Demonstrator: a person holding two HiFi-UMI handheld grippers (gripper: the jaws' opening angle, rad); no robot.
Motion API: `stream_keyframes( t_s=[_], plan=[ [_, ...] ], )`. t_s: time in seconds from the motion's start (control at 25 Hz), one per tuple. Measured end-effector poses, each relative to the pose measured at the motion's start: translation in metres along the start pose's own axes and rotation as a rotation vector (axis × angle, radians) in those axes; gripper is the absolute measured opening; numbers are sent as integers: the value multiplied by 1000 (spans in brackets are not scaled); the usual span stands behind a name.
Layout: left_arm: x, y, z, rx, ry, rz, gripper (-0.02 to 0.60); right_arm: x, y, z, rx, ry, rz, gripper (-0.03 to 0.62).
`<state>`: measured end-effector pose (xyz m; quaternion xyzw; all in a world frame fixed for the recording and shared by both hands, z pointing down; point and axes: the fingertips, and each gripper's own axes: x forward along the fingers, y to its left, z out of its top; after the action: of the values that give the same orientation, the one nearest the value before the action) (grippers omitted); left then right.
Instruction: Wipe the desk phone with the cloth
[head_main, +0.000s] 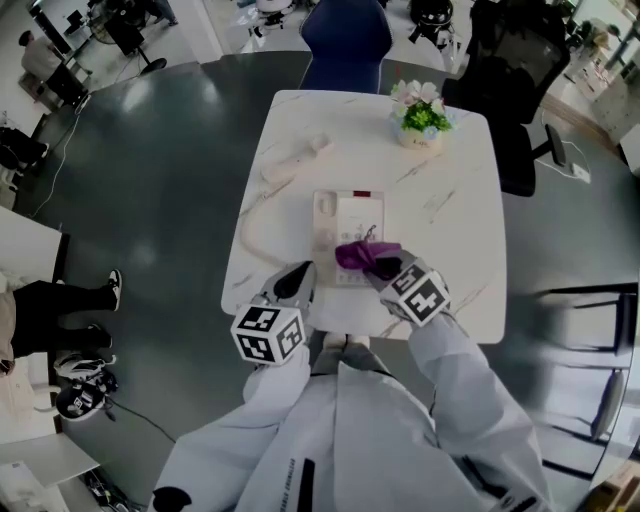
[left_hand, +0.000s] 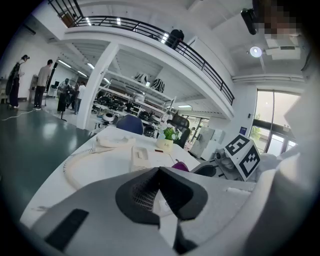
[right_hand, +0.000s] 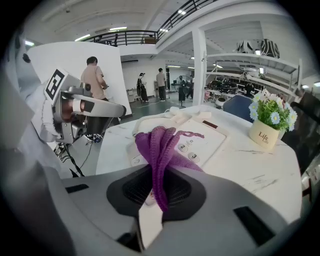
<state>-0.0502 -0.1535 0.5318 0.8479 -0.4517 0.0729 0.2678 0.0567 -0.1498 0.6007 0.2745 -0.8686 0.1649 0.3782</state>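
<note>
Desk phone (head_main: 347, 238) sits mid-table (head_main: 455, 200). Long axis runs away from the person, dark display strip at the far end, keypad at the near end. Handset (head_main: 293, 160) is off the base and lies far-left on the table, on a diagonal with its far end pointing toward the flower pot (head_main: 421, 122). Cord (head_main: 250, 228) loops down the left side of the phone.

Right gripper (head_main: 382, 266) reaches forward and slightly left from the white sleeve (head_main: 450, 375), marker cube up, tips over the phone's near-right corner. Jaws are clamped on the purple cloth (right_hand: 161, 145), which bunches up from the pads and drapes onto the keys.

Left gripper (head_main: 297, 281) sits at the near table edge, just left of the phone's near corner, pointing away from the person. Its jaws are together with nothing between them. Can't tell if it touches the table.
</note>
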Motion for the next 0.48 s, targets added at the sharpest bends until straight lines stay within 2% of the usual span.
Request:
stream_keyframes(
  t_s=[0.48],
  plan=[
    [0, -2, 2, 3, -4, 3, -2, -3, 16, -12, 12, 26, 62, 40]
  ],
)
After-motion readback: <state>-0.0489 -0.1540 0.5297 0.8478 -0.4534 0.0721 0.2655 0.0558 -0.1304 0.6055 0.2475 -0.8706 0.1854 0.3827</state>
